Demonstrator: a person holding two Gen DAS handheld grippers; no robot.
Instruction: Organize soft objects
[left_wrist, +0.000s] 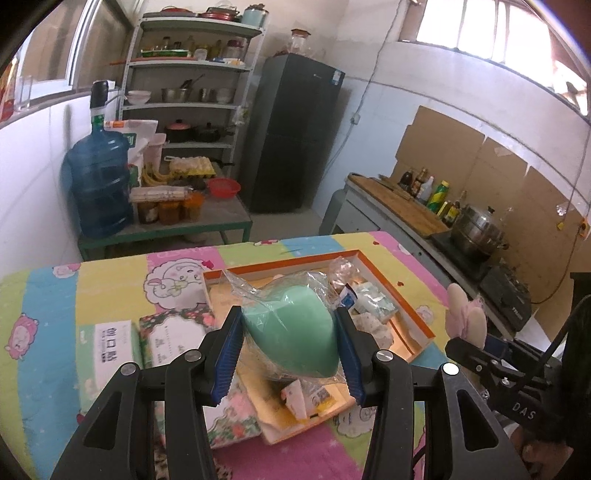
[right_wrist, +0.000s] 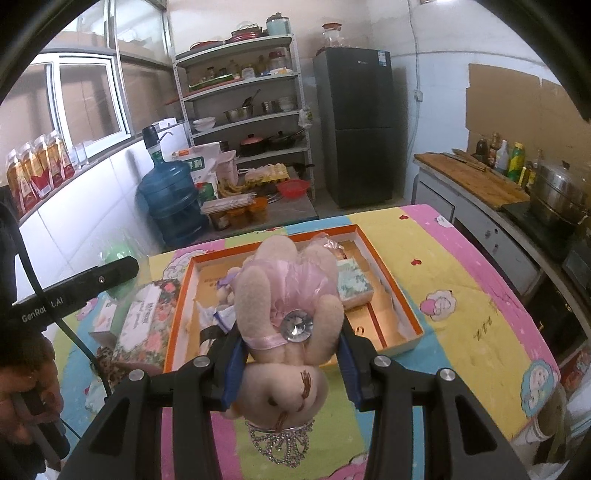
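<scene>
Two handheld grippers hover over a table covered by a bright cartoon-print cloth (left_wrist: 332, 454), each carrying a soft item above an orange-rimmed shallow box (left_wrist: 413, 314).

In the left wrist view, the left gripper (left_wrist: 290, 321) fills the lower centre of the frame. Its blue-padded jaws stand partly apart and are closed on a mint-green sponge in a clear plastic wrapper (left_wrist: 291, 332). The sponge looks light and squashy; the wrapper looks slippery and crinkly, so a hold across the sponge's body, not the loose film, seems safest. The sponge is held in the air in front of the box.

In the right wrist view, the right gripper (right_wrist: 291, 332) sits lower centre, jaws partly apart and closed on a plush bunny in a pink dress (right_wrist: 284, 295), gripped around the waist. It hangs head down toward the camera, a jewelled tiara (right_wrist: 280, 439) below its head. It appears light and compressible; the gem and tiara are the only hard, possibly fragile parts.

The left view alone shows the sponge clearly, plus a green tissue box (left_wrist: 107, 350) at lower left. The right view alone shows the bunny's face and tiara, the inside of the orange box with its small packets (right_wrist: 354, 284), and a floral tissue pack (right_wrist: 144, 325) left of the box; there the sponge is only a green blur at left
</scene>
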